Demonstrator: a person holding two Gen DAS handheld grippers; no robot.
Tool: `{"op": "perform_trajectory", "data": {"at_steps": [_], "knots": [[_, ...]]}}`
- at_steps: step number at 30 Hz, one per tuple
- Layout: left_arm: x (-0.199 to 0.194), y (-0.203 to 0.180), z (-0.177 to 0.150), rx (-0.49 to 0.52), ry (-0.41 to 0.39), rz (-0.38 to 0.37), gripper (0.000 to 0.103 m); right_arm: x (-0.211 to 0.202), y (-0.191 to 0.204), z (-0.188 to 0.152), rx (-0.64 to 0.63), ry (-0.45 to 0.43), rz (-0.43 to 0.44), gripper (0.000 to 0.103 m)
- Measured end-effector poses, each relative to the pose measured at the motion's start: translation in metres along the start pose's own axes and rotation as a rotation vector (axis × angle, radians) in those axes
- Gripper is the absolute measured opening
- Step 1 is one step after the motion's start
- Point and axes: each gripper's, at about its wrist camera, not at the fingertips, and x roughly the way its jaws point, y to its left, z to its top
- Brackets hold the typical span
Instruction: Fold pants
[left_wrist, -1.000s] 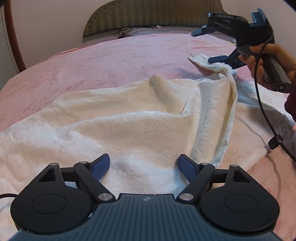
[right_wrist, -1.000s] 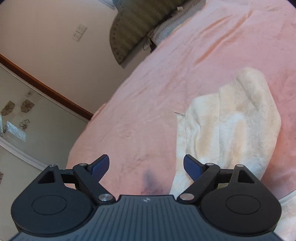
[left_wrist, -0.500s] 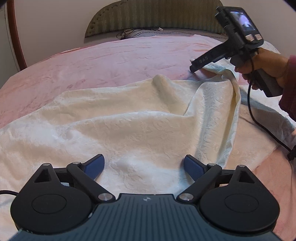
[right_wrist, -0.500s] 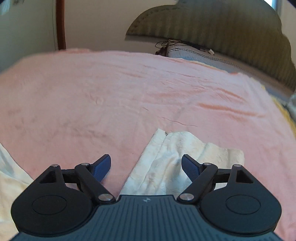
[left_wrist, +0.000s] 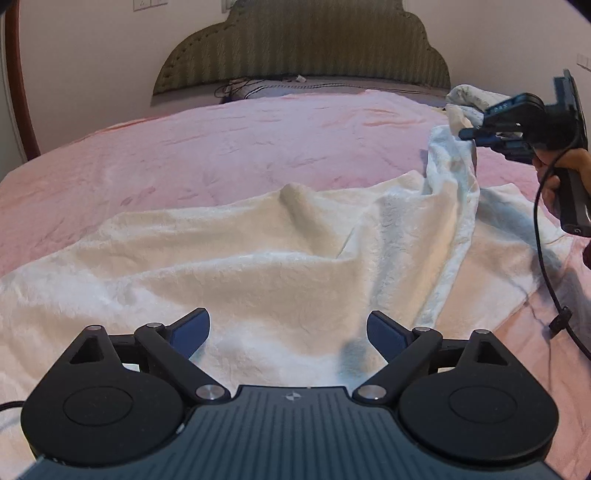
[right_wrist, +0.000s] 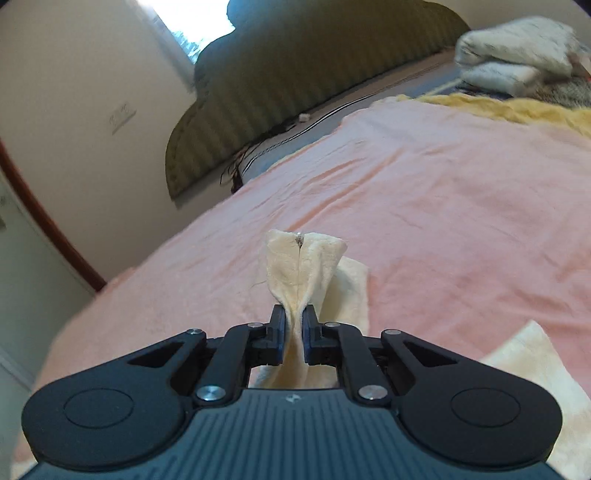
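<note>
**One leg end pinched and lifted, the other claw waiting wide**

Your right gripper (right_wrist: 293, 328) is clamped on the end of one leg of the cream pants (left_wrist: 258, 258), with the fabric bunched between the pads and its seam sticking up past the fingertips. Gripping right at the hem gives you the whole length of the leg to carry over in a fold. From the left view, that leg rises off the pink bedspread (left_wrist: 221, 147) in a taut ridge to the claw, while the rest of the pants lie rumpled across the bed in front of you.

Your left gripper (left_wrist: 288, 328) hangs over the near part of the pants with its jaws wide apart and nothing between them. That looks like a ready stance: it is placed to pin or pick up the near fabric so the garment doesn't drag when you pull the lifted leg across.
</note>
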Motion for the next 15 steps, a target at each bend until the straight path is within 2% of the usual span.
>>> {"op": "perform_trajectory", "data": {"at_steps": [2, 4, 8, 10, 11, 15], "knots": [[-0.002, -0.008, 0.002, 0.039, -0.012, -0.021, 0.093, -0.029, -0.032, -0.002, 0.115, -0.025, 0.023, 0.010], [0.000, -0.016, 0.003, 0.058, -0.001, -0.036, 0.093, -0.043, -0.058, -0.008, 0.179, -0.012, 0.028, 0.010], [0.003, -0.030, 0.006, 0.094, 0.009, -0.069, 0.092, -0.039, -0.098, -0.023, 0.327, 0.043, 0.037, 0.011], [0.002, -0.039, 0.006, 0.142, -0.004, -0.071, 0.092, -0.031, -0.111, -0.028, 0.412, 0.058, 0.050, 0.019], [0.002, -0.042, 0.006, 0.163, -0.008, -0.068, 0.092, -0.027, -0.115, -0.030, 0.433, 0.061, 0.061, 0.028], [0.003, -0.059, 0.008, 0.223, -0.026, -0.089, 0.091, -0.020, -0.109, -0.026, 0.401, 0.034, 0.084, 0.034]]}}
